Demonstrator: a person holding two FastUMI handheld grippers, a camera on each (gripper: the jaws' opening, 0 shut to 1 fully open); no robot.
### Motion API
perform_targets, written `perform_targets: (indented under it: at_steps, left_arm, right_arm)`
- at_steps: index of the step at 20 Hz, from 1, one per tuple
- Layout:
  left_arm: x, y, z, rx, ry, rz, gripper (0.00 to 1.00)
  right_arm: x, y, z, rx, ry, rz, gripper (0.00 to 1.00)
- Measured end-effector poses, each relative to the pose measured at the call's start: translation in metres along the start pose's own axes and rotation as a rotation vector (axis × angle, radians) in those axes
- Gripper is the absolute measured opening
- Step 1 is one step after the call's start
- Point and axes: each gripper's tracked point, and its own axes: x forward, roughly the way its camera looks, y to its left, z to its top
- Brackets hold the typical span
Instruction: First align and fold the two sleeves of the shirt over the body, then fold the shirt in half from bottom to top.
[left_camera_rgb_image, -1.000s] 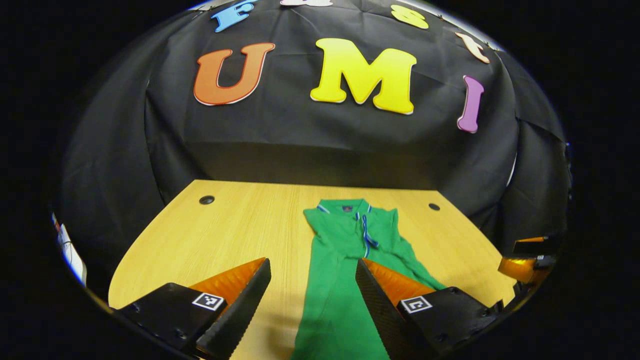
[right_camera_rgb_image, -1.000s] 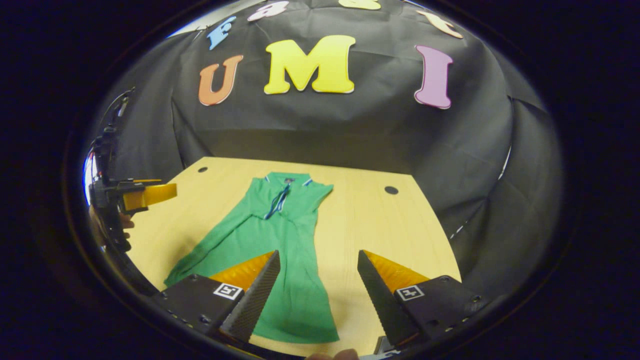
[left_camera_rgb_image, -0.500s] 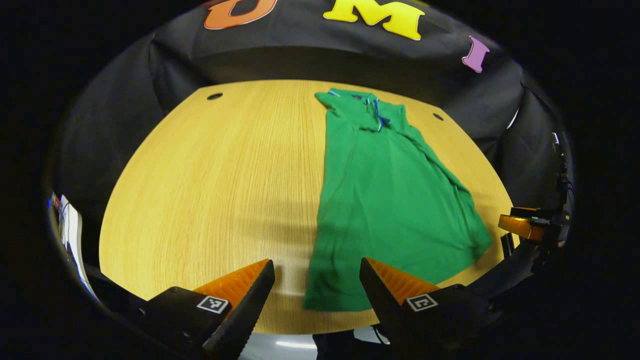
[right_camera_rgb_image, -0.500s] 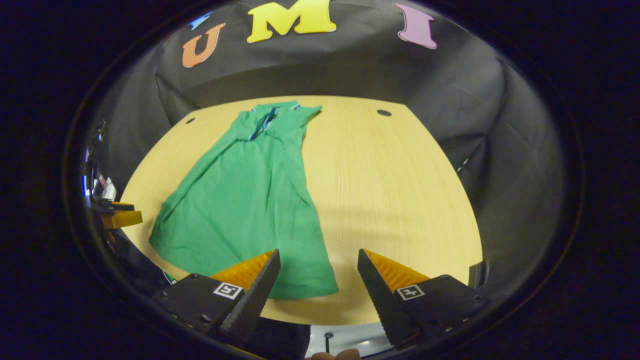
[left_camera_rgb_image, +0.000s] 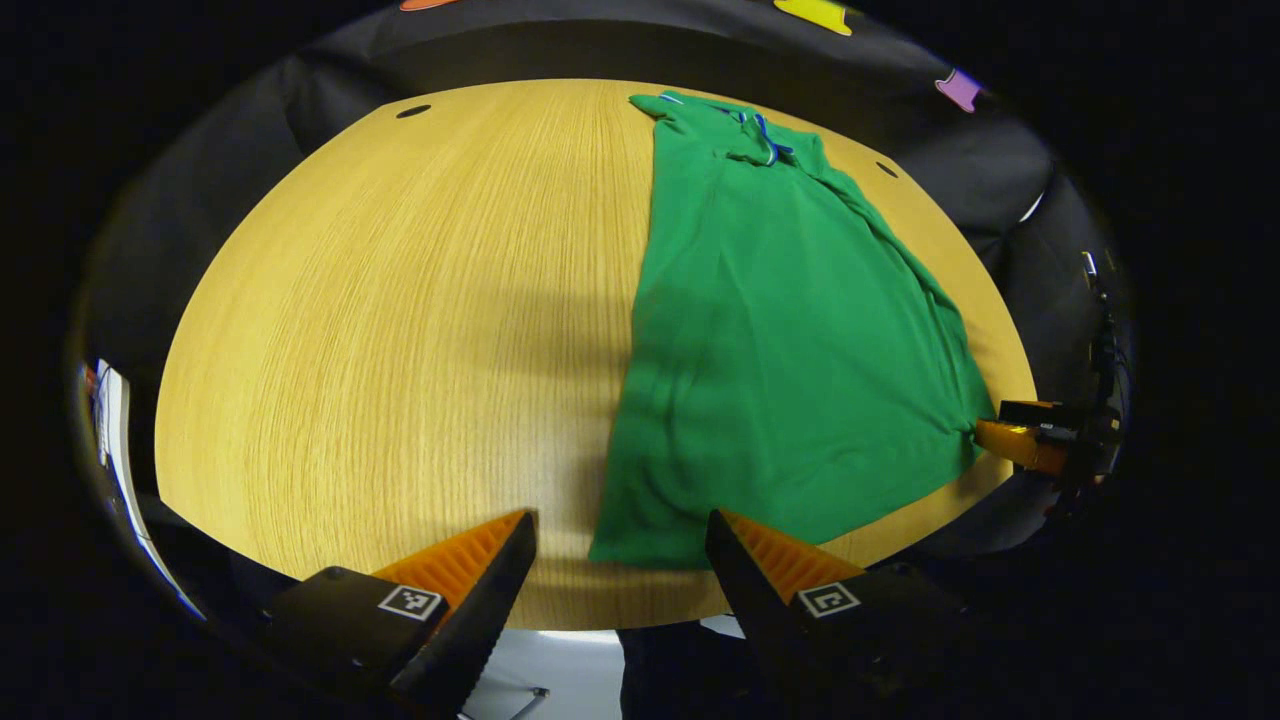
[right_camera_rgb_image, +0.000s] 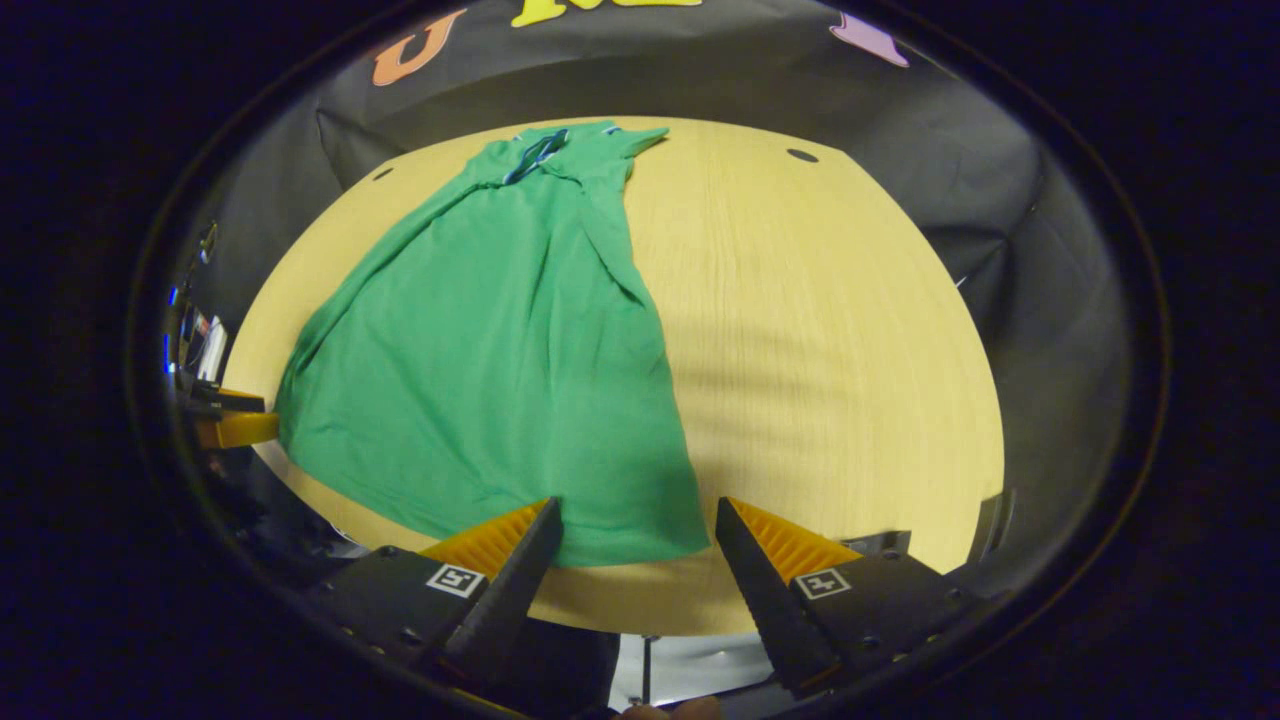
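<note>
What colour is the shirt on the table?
The polo shirt is green, with blue and white trim at the collar. The left gripper view shows it best.

A light wooden table (left_camera_rgb_image: 400, 300) with two small round holes (left_camera_rgb_image: 413, 111) near its far corners stands against a black cloth wall (right_camera_rgb_image: 700, 90), evenly lit, with pale floor (right_camera_rgb_image: 690, 670) showing below its near edge.
</note>
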Motion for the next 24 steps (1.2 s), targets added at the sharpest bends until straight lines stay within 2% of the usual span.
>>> perform_targets:
  at_steps: [2,4,6,7,8,9,10,11,12,13,14,15,20,24]
  left_arm:
    - [-0.005,0.003,0.005,-0.012,0.014,0.019,1.00]
    - [-0.009,0.006,0.005,-0.002,0.030,0.039,1.00]
    - [-0.008,0.011,0.004,0.021,0.062,0.078,1.00]
    - [-0.008,0.011,0.005,0.023,0.073,0.085,1.00]
    - [-0.009,0.010,0.006,0.013,0.078,0.081,1.00]
    - [-0.008,0.005,0.005,0.005,0.081,0.070,0.96]
    - [-0.007,0.001,0.005,0.002,0.089,0.056,0.71]
    - [-0.006,-0.006,0.006,-0.015,0.095,0.028,0.65]
    - [-0.006,-0.011,0.007,-0.028,0.100,0.014,0.24]
    - [-0.005,-0.015,0.005,-0.029,0.103,-0.010,0.12]
    - [-0.005,-0.019,0.004,-0.037,0.107,-0.039,0.07]
    - [-0.007,-0.023,0.002,-0.051,0.115,-0.062,0.07]
    - [-0.027,-0.025,0.020,-0.088,0.082,-0.153,0.06]
    - [-0.051,-0.023,0.073,-0.060,-0.007,-0.186,0.06]
  right_arm:
    - [0.003,0.003,-0.001,0.019,0.020,0.021,0.96]
    - [0.005,0.002,0.000,0.012,0.023,0.023,0.92]
    - [0.005,0.004,0.000,0.003,0.029,0.030,0.93]
    - [0.005,0.004,0.001,0.003,0.030,0.034,0.82]
    - [0.005,0.005,0.002,0.004,0.035,0.041,0.76]
    - [0.005,0.008,0.002,0.002,0.038,0.055,0.61]
    - [0.007,0.013,0.004,0.013,0.028,0.078,0.46]
    - [0.006,0.015,0.004,0.016,0.030,0.088,0.19]
    - [0.006,0.015,0.004,0.010,0.029,0.088,0.08]
    - [0.003,0.015,0.006,0.004,0.028,0.091,0.05]
    - [0.003,0.015,0.006,0.005,0.027,0.094,0.02]
    - [0.001,0.015,0.007,0.014,0.034,0.098,0.00]
    - [-0.020,0.012,0.022,0.070,0.010,0.132,0.00]
    - [-0.047,0.014,0.060,0.080,-0.058,0.170,0.00]
